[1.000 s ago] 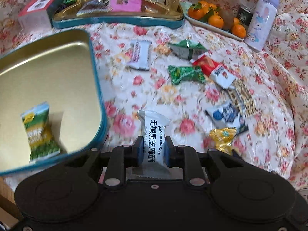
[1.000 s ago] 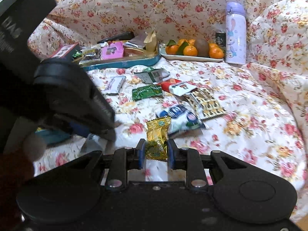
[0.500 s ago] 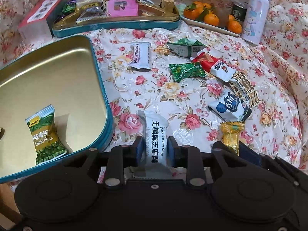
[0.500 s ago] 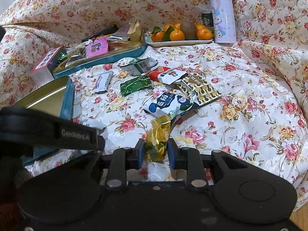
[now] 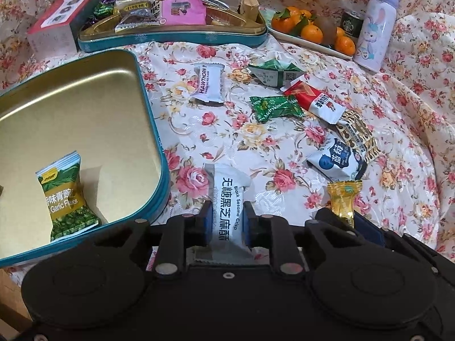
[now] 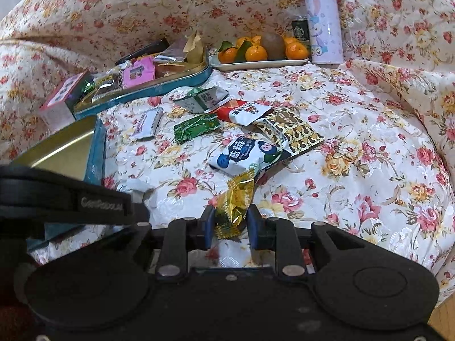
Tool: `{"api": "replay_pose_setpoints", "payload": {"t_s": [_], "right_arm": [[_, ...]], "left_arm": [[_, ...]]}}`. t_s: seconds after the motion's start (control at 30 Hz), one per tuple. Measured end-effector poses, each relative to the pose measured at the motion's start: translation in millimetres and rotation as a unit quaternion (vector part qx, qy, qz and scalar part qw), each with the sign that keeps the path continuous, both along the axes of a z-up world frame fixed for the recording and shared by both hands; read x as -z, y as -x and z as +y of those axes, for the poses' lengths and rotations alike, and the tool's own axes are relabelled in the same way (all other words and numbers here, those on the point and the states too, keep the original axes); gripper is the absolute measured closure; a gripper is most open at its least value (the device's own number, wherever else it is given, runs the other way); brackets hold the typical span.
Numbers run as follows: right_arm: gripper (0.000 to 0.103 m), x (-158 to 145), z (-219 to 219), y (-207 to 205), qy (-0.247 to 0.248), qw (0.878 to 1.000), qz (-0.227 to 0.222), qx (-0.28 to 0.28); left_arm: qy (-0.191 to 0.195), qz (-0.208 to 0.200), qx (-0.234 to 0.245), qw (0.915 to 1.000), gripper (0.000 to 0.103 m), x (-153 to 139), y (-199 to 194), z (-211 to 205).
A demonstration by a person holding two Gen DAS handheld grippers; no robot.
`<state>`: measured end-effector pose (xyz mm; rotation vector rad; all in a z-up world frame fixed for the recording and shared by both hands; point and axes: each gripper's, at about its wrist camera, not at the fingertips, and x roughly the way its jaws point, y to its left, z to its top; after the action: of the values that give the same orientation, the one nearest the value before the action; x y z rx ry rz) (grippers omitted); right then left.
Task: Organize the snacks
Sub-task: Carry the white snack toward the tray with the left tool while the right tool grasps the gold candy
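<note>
My left gripper (image 5: pixel 226 218) has its jaws closing on a white black sesame crisp packet (image 5: pixel 227 196), and the pads press its sides. It hovers just right of an open gold-lined teal tin (image 5: pixel 153 130). A green garlic pea packet (image 5: pixel 66 196) lies in the tin. My right gripper (image 6: pixel 227 221) is shut on a gold-wrapped candy (image 6: pixel 234 201); the same gold-wrapped candy (image 5: pixel 342 199) shows in the left wrist view. Loose on the floral cloth lie a hawthorn bar (image 5: pixel 207 82), a green candy (image 5: pixel 274 108), a red-white packet (image 5: pixel 315 99) and a blueberry packet (image 5: pixel 335 159).
At the back a shallow teal tin tray (image 5: pixel 170 38) holds several snacks, beside a pink-topped box (image 5: pixel 57 22). A plate of oranges (image 5: pixel 312 28), a dark can (image 5: pixel 351 22) and a lilac rabbit bottle (image 5: pixel 375 22) stand at the back right. The cloth rises in folds around.
My right gripper with the gold candy has rolled and come in close beside the left gripper. The left gripper stays put with the sesame packet between its jaws.
</note>
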<state>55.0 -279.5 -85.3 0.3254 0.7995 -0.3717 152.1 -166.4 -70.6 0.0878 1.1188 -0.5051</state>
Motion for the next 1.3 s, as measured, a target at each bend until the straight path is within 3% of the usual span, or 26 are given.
{"api": "replay_pose_setpoints", "payload": {"t_s": [0.1, 0.37, 0.53, 0.93, 1.1, 1.2, 1.3], "right_arm": [[0.079, -4.4, -3.2, 2.4, 0.003, 1.000, -0.004, 0.009], [0.079, -29.0, 2.2, 11.9, 0.028, 0.999, -0.025, 0.015], [0.079, -42.2, 22.1, 12.6, 0.033, 0.999, -0.035, -0.005], [0.079, -64.6, 89.8, -12.9, 0.029, 0.996, -0.045, -0.077], [0.079, -69.1, 118.9, -25.2, 0.039, 0.992, -0.042, -0.110], [0.079, -71.1, 134.4, -33.9, 0.046, 0.990, -0.039, -0.127], [0.079, -71.6, 145.0, -42.2, 0.055, 0.988, -0.035, -0.141]], "left_arm": [[0.016, 0.012, -0.002, 0.9998, 0.076, -4.6, 0.1, 5.6], [0.044, -0.032, 0.004, 0.9985, 0.076, -50.1, 10.6, 32.6], [0.035, -0.060, -0.017, 0.9974, 0.076, -71.8, 3.5, 68.9], [0.006, -0.069, -0.086, 0.9939, 0.076, -56.0, -23.1, 163.1], [0.019, -0.057, -0.105, 0.9927, 0.076, -45.5, -31.5, 185.8], [0.046, -0.037, -0.121, 0.9909, 0.076, -40.9, -34.7, 198.6], [0.044, -0.025, -0.134, 0.9897, 0.076, -39.6, -38.4, 206.2]]}}
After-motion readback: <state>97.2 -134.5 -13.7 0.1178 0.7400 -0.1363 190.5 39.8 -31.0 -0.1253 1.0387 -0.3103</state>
